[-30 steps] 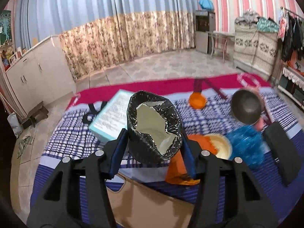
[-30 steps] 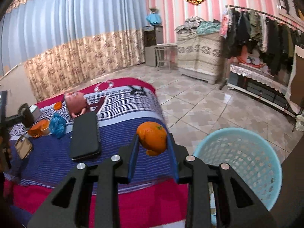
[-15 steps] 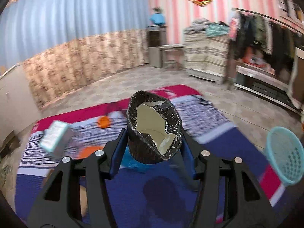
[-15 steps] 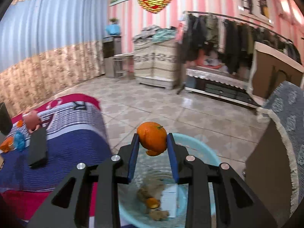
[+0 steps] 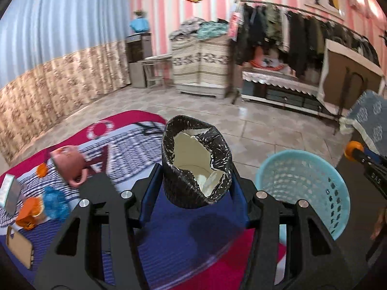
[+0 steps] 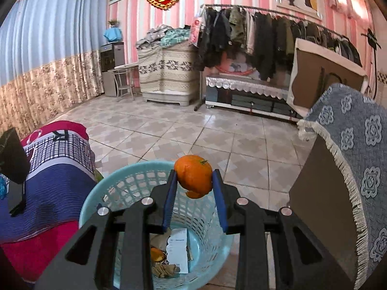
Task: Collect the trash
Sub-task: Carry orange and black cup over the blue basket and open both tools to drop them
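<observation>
Both views have swung round since a second ago: the right tongs (image 6: 194,194) went from hanging over the edge of the bed (image 6: 55,176) to sitting right above the blue basket (image 6: 101,191), and the left tongs (image 5: 194,188) turned off the cluttered bedspread so the basket (image 5: 312,183) now shows ahead on the right.

What could go wrong, as I see it: the orange peel (image 6: 193,175) is over the far part of the basket, close to the rim, so a release mid-swing could bounce it off onto the floor tiles (image 6: 217,135). Bigger worry is the left side. The torn black paper cup (image 5: 193,166) hangs over the bed (image 5: 174,232), not the basket, so letting go now just dumps it on the blanket. It's crumpled and light, so it could also tip out sideways. The two tools meeting over one basket could clash too.

Right tongs: narrow gap, blue pads pressed on both sides of the peel, touching nothing else. Left tongs: wider spread, clamped on the cup's lower body, with its ripped mouth facing the camera. Paper and scraps already lie in the basket's bottom.
</observation>
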Motion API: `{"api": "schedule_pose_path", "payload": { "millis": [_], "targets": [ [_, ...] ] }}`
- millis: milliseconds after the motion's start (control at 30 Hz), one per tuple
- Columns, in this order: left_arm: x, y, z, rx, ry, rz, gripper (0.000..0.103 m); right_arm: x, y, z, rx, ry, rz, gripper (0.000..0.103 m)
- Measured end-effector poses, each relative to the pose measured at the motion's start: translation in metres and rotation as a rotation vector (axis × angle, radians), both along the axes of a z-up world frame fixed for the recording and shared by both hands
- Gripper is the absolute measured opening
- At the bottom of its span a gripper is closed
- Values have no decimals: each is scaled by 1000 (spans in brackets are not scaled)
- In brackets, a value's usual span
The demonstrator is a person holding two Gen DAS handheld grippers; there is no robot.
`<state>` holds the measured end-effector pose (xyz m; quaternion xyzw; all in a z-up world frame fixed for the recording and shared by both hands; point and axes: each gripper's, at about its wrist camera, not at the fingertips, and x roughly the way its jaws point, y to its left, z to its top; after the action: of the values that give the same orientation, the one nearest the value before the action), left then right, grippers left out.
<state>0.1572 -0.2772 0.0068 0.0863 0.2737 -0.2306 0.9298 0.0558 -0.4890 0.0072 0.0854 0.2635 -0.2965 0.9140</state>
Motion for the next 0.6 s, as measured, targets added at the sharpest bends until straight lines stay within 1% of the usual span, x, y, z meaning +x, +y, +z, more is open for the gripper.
{"api": "schedule_pose_path", "payload": {
  "millis": [100, 167, 267, 367, 433, 600],
  "targets": [
    [-3, -20, -4, -2, 18, -43, 52, -2, -8, -4, 31, -3, -14, 30],
    [-7, -36, -7, 3, 16, -77, 53, 0, -12, -7, 48, 0, -16, 30],
    [-6, -64, -13, 24, 16, -121, 53, 4, -11, -12, 63, 18, -10, 30],
    [-1, -90, -28, 42, 57, -161, 53, 8, -12, -18, 75, 34, -10, 30],
    [-1, -100, -37, 44, 70, -183, 53, 7, -16, -20, 85, 32, -19, 30],
    [-2, -120, -54, 72, 71, -219, 53, 4, -24, -23, 108, 23, -41, 30]
  ]
}}
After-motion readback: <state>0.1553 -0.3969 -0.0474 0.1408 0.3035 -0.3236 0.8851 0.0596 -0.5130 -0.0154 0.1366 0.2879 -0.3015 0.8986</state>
